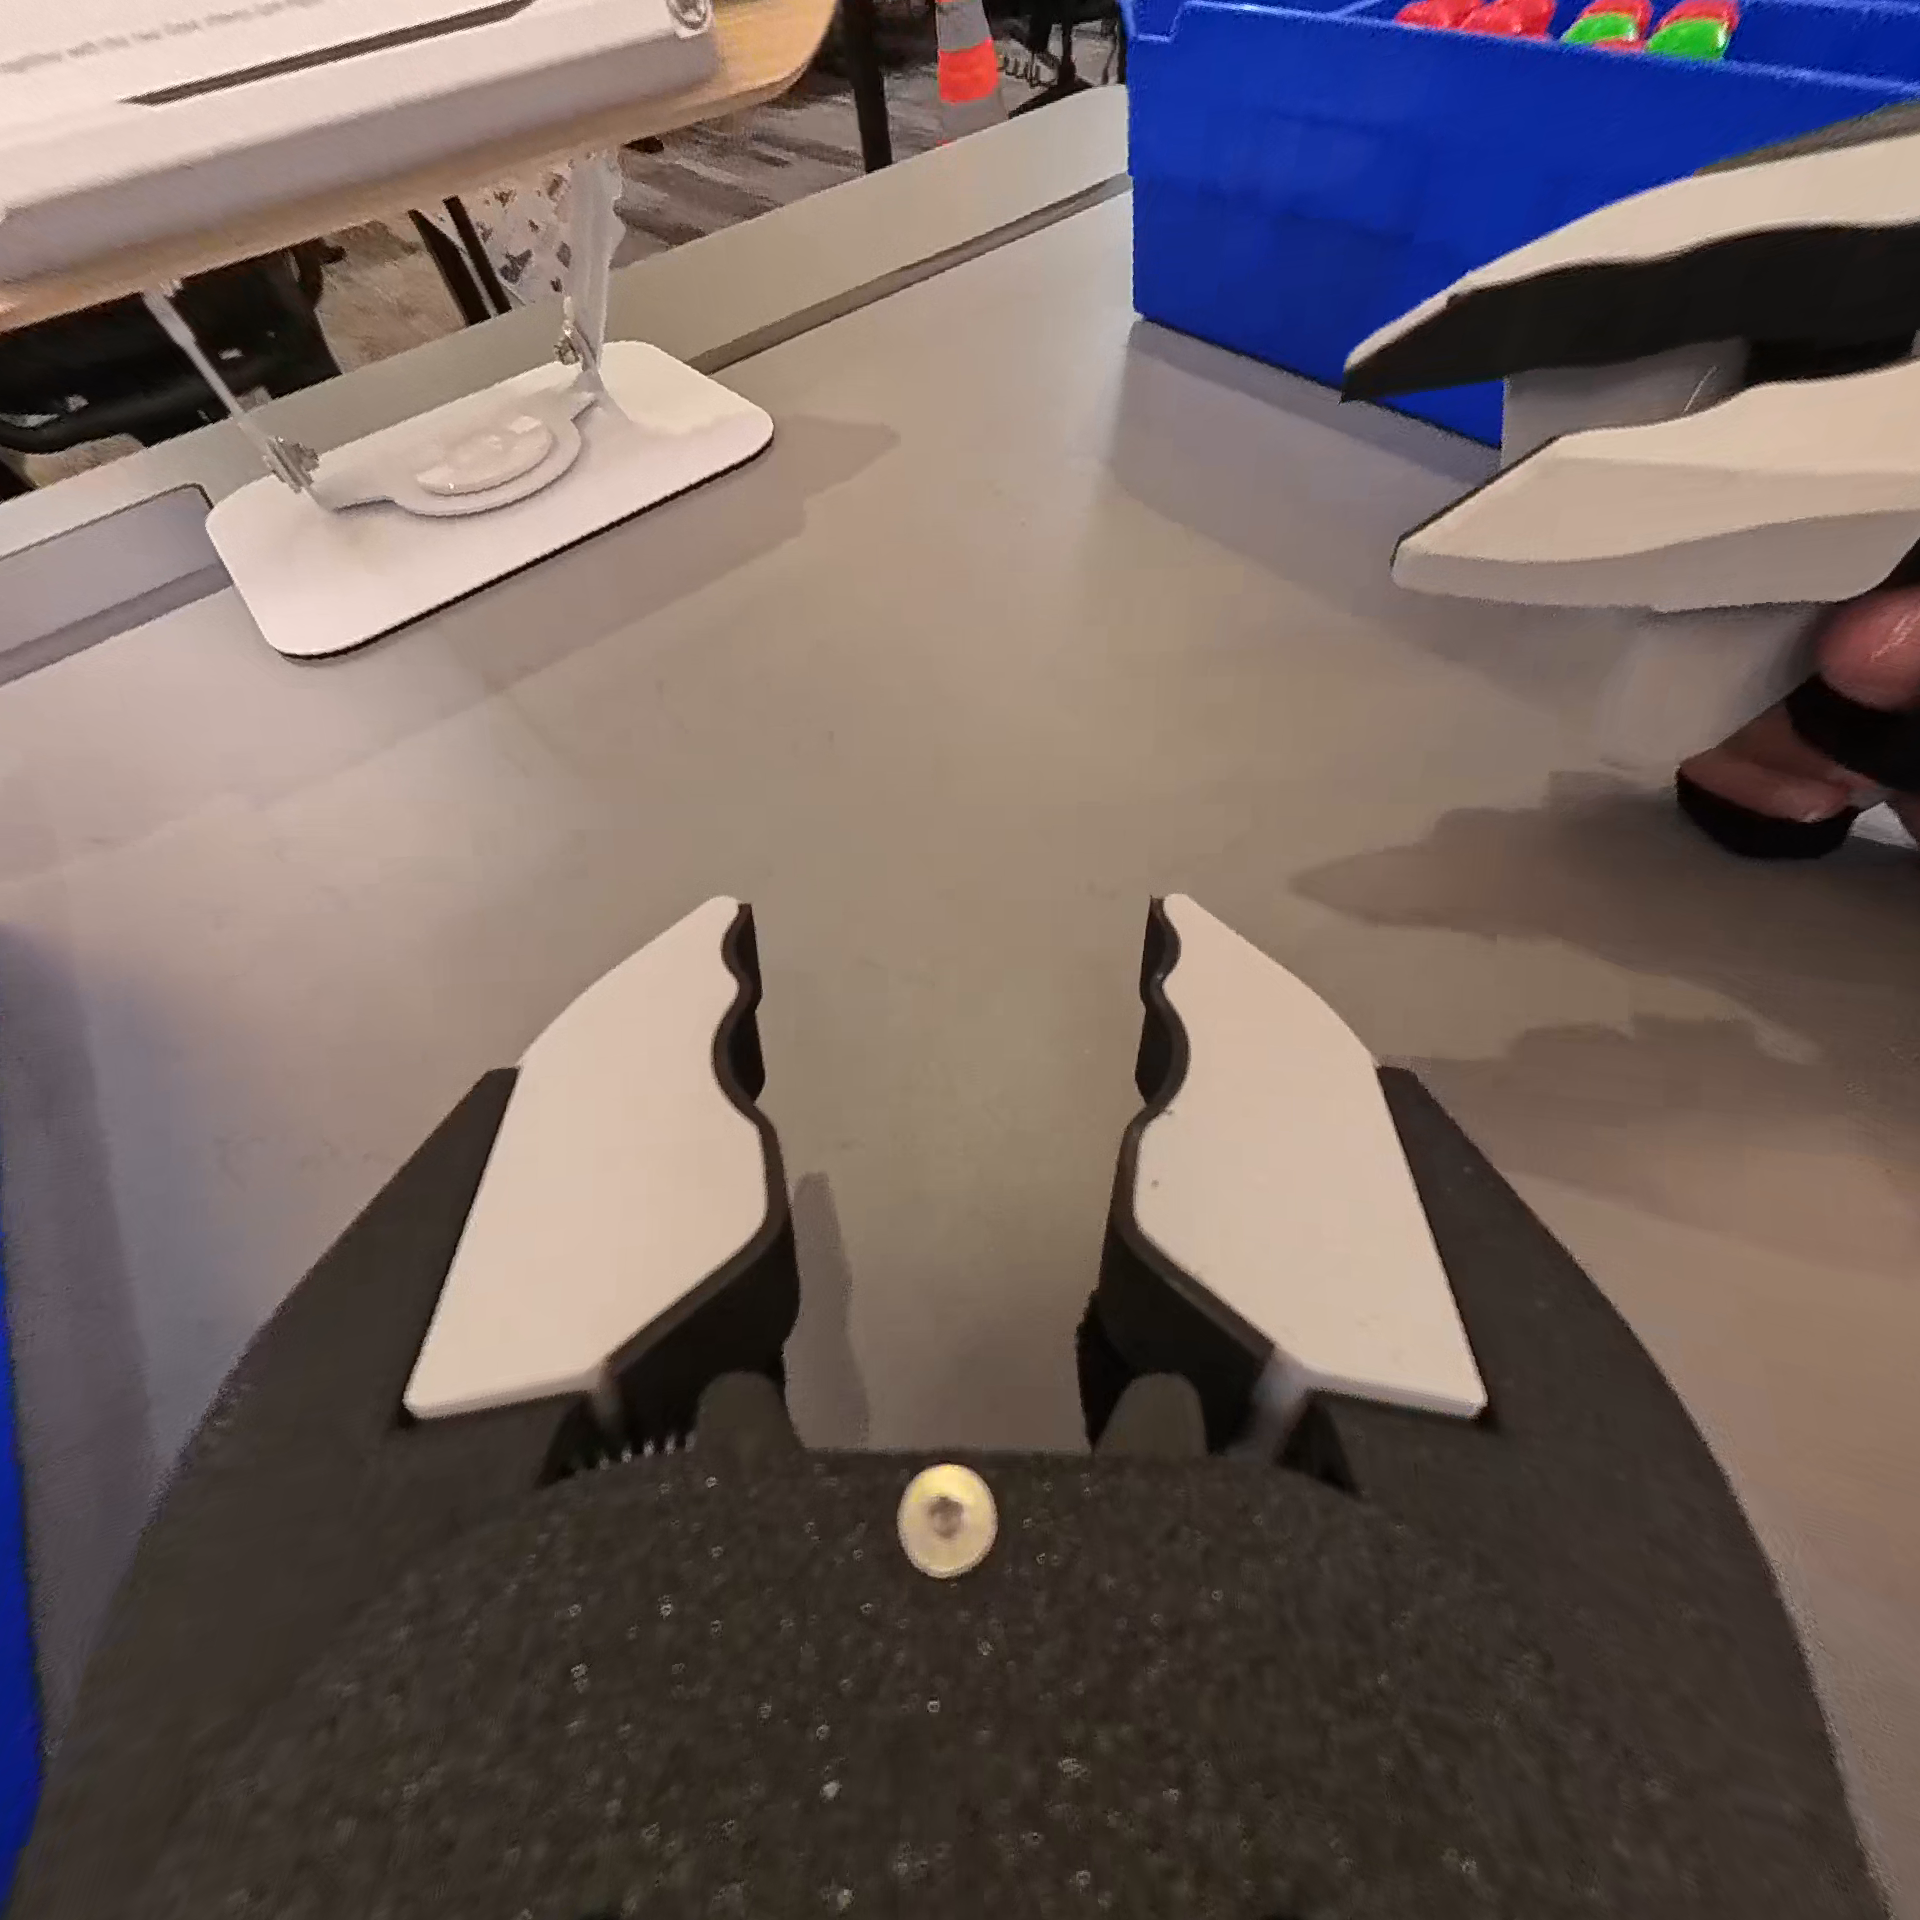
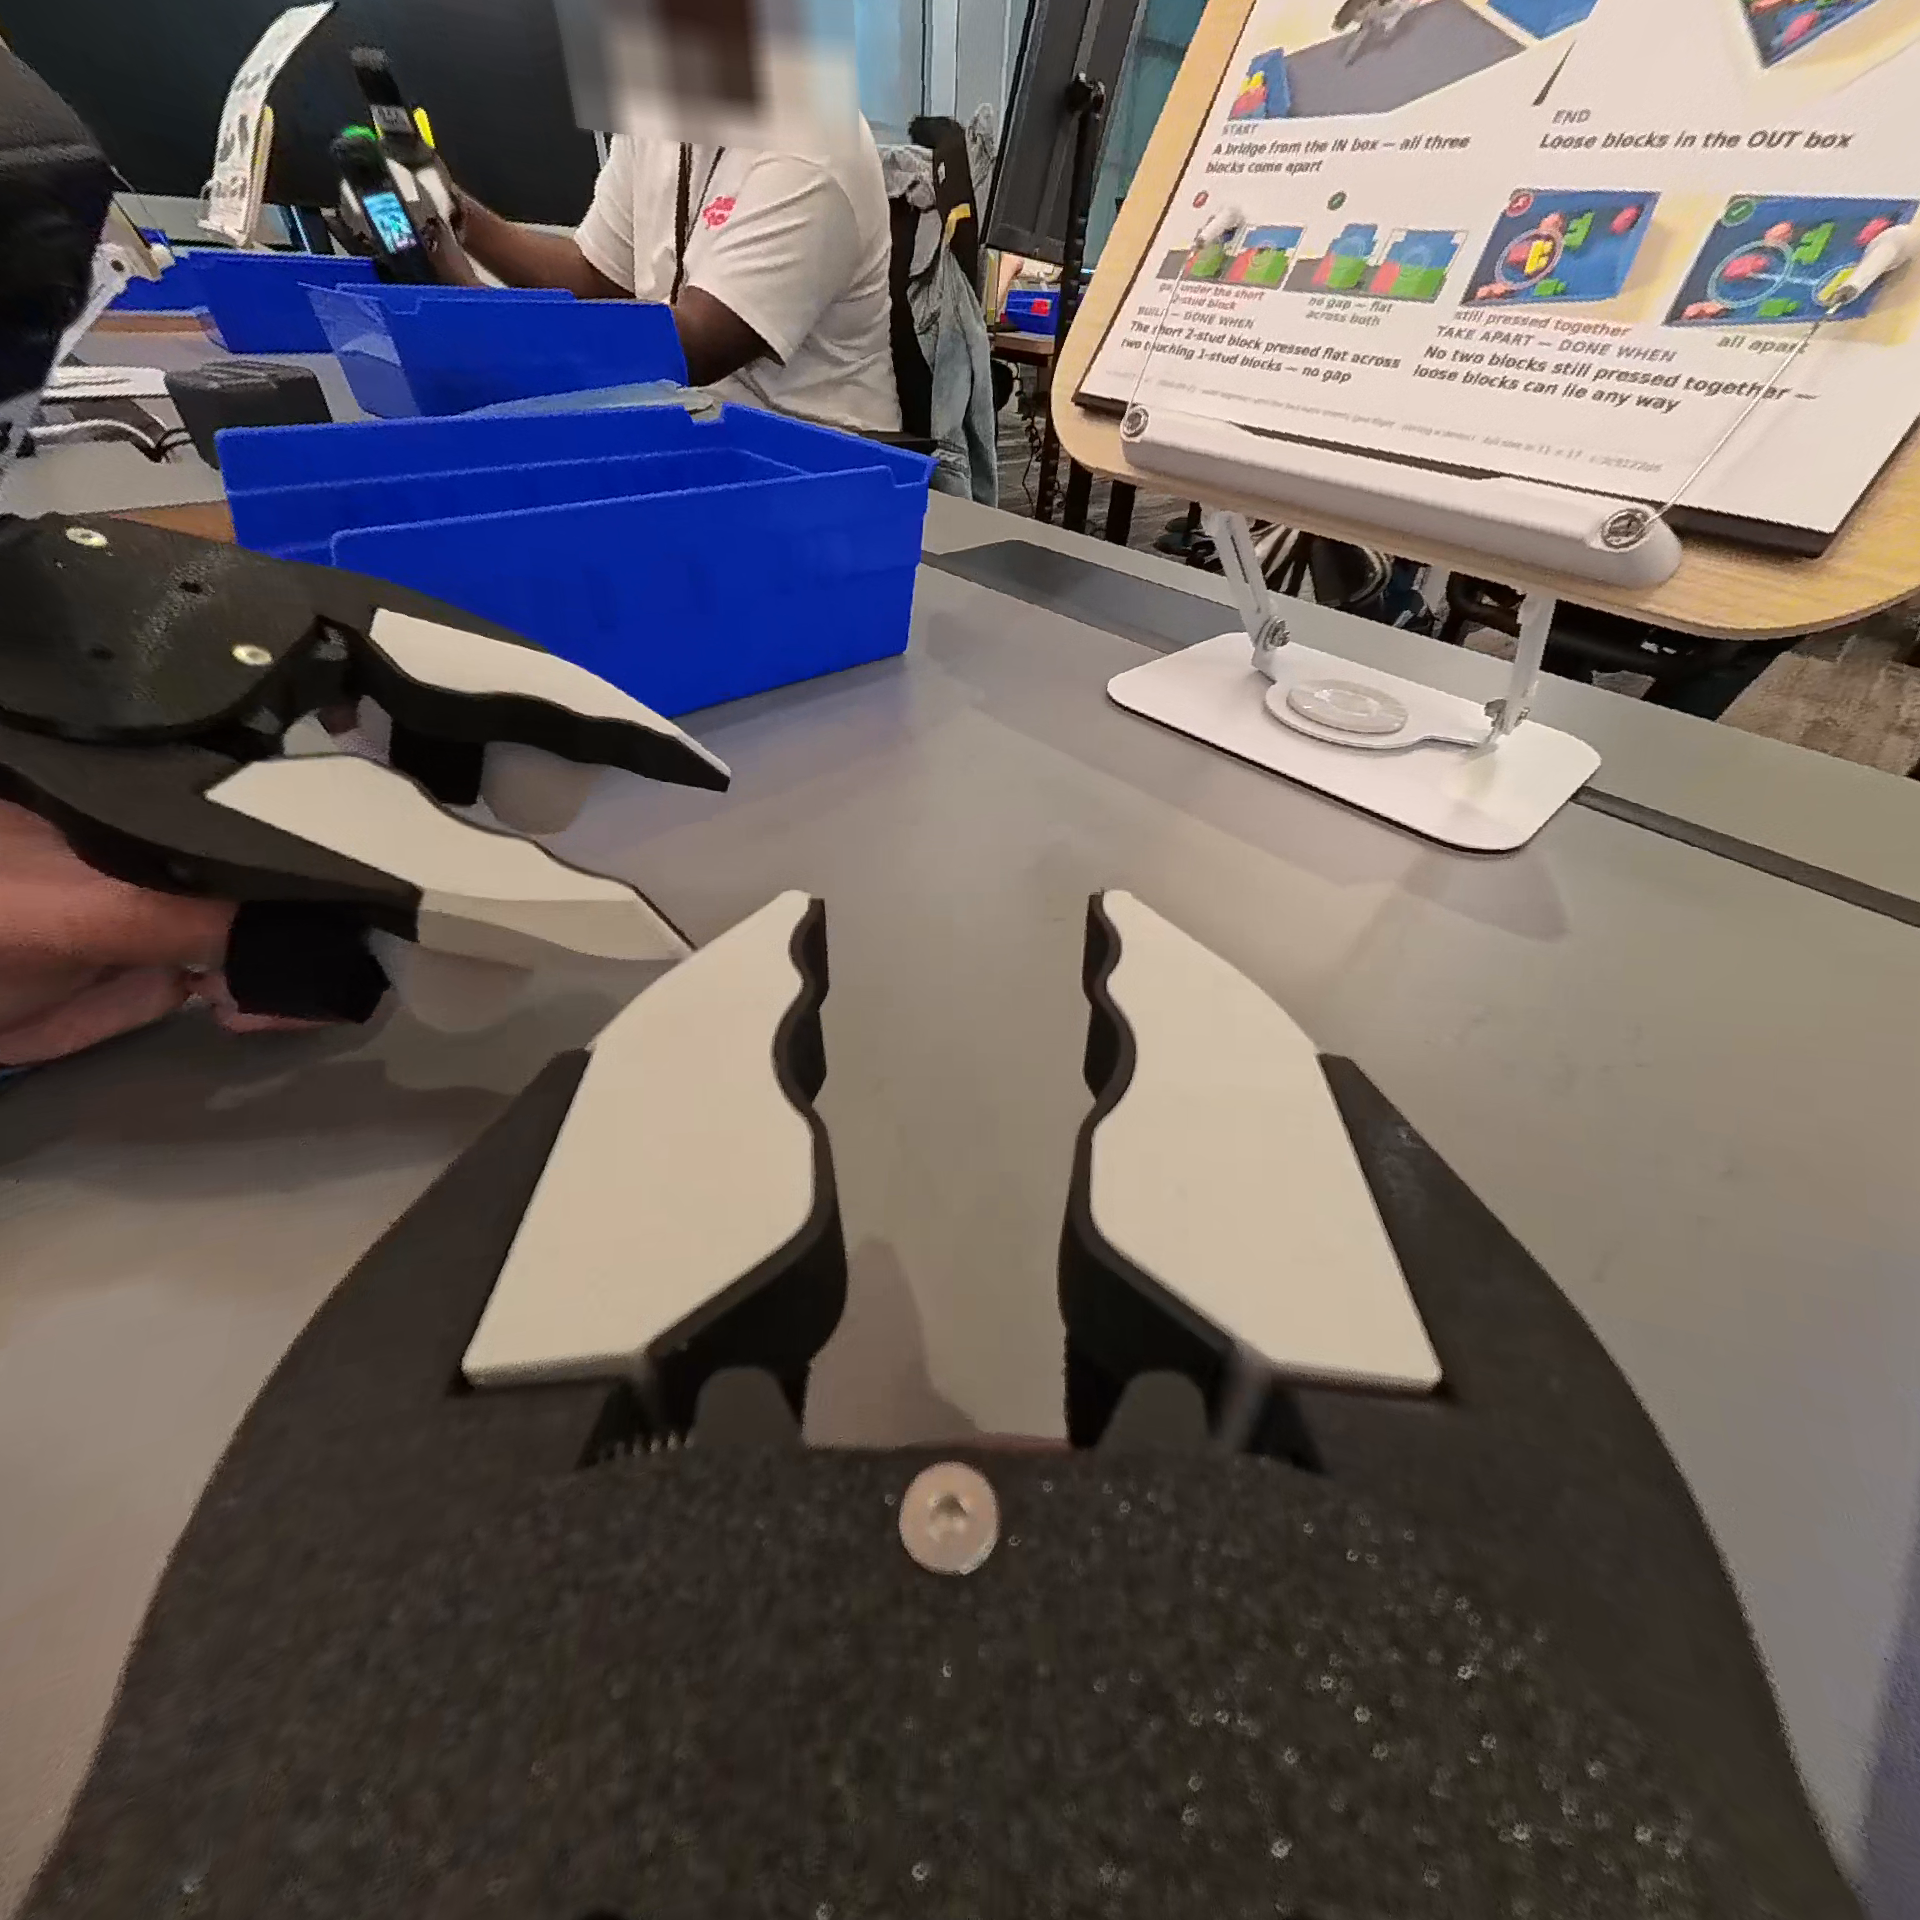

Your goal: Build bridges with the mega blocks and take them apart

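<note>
both sets of jaws stand released and empty over the bare grey bench (image 1: pixel 935 675). the left gripper (image 1: pixel 948 920) and right gripper (image 2: pixel 954 914) hover near each other. the red and green blocks (image 1: pixel 1558 23) sit in a blue bin (image 1: pixel 1299 208) ahead, so i'd reach in squarely. an instruction board on a white stand (image 2: pixel 1351 748) and an empty blue bin (image 2: pixel 644 582) flank the space.

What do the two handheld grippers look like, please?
Both match: the left gripper and right gripper have a black, grainy body with one silver screw, and two flat white fingers with wavy black inner edges. No cables show. The hand wears a black strap.
</note>
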`<control>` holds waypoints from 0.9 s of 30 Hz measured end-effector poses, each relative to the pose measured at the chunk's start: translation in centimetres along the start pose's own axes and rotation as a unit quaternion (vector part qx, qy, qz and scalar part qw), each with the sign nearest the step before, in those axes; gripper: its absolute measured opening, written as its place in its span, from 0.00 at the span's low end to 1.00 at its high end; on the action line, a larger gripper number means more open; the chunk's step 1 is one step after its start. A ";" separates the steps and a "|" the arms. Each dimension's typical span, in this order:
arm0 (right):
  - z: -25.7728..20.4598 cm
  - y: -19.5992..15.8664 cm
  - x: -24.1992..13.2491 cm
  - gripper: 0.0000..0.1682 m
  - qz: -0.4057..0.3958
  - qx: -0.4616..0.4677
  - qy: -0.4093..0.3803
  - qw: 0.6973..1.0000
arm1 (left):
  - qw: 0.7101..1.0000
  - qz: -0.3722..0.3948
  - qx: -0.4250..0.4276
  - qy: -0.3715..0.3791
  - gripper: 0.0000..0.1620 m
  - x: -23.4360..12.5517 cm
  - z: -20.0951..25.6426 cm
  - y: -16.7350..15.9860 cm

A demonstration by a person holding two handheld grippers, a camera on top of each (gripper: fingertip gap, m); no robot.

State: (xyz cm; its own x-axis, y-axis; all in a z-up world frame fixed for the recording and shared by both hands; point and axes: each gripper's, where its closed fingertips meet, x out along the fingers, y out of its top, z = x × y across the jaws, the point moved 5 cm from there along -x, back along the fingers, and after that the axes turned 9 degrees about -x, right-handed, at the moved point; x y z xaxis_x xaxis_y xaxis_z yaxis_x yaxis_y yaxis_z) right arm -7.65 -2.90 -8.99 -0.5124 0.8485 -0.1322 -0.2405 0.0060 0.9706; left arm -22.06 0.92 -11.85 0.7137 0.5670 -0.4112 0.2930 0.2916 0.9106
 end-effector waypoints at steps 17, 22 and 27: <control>1.7 1.4 -2.5 0.26 0.041 0.014 -0.040 0.998 | 1.000 -0.005 0.009 -0.001 0.44 -0.3 1.0 -0.3; 9.1 3.3 -13.2 0.26 0.108 0.009 -0.235 0.966 | 0.994 0.025 -0.057 -0.084 0.44 1.4 9.3 3.9; 18.4 -3.3 -24.3 0.30 -0.014 0.065 -0.413 0.908 | 0.997 -0.013 -0.018 -0.080 0.46 9.7 20.1 6.5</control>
State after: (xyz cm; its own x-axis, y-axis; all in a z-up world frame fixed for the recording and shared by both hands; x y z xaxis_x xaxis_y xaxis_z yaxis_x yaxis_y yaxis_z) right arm 20.72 -13.80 -5.34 0.2993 0.9541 -0.0123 -0.1174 0.0496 0.9918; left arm -0.47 -7.21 -9.07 0.7992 0.4296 -0.4204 0.2918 0.3341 0.8962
